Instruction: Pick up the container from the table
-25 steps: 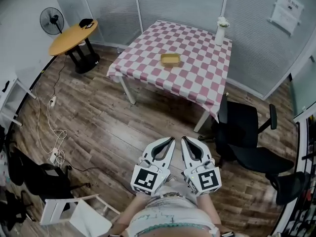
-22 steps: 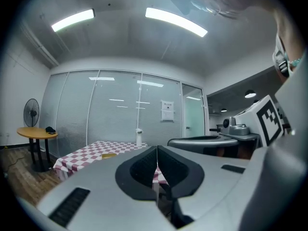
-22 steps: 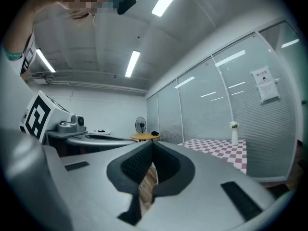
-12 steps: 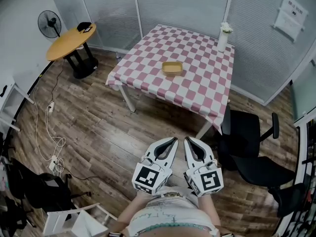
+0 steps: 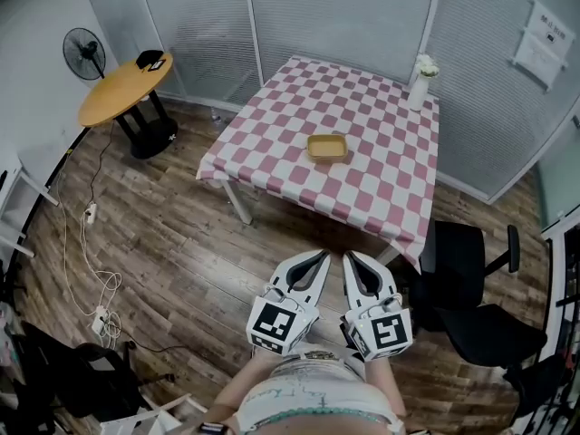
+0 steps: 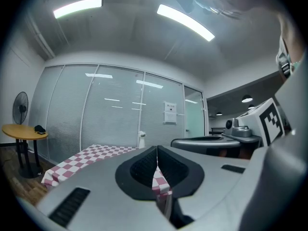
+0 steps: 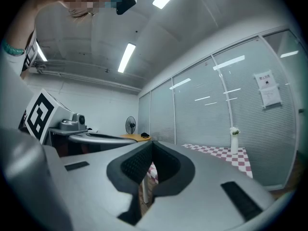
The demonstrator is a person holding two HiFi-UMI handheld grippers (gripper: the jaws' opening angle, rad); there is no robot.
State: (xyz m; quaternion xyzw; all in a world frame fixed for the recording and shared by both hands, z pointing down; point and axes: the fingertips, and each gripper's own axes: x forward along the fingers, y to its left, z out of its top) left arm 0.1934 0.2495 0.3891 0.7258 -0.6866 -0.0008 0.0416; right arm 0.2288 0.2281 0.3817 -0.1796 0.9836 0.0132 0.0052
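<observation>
A small yellow container (image 5: 327, 146) sits near the middle of a table with a pink-and-white checked cloth (image 5: 272, 139). Both grippers are held close to the person's body, well short of the table and over the wooden floor. My left gripper (image 5: 321, 256) has its jaws shut with nothing between them, and my right gripper (image 5: 349, 257) beside it is shut and empty too. In the left gripper view the shut left gripper (image 6: 157, 152) points level toward the checked cloth (image 6: 91, 154). The right gripper view shows the shut right gripper (image 7: 151, 147) and the cloth (image 7: 226, 154); the container is hidden in both.
A white vase with flowers (image 5: 421, 78) stands at the table's far right corner. A round yellow side table (image 5: 122, 89) and a fan (image 5: 83, 51) are at the far left. A black office chair (image 5: 467, 288) stands right of the table. Cables (image 5: 91, 270) lie on the floor at left.
The person has walked toward the table with both grippers held in front. The table and container have come nearer and shifted right in the head view. Both grippers stayed shut.
</observation>
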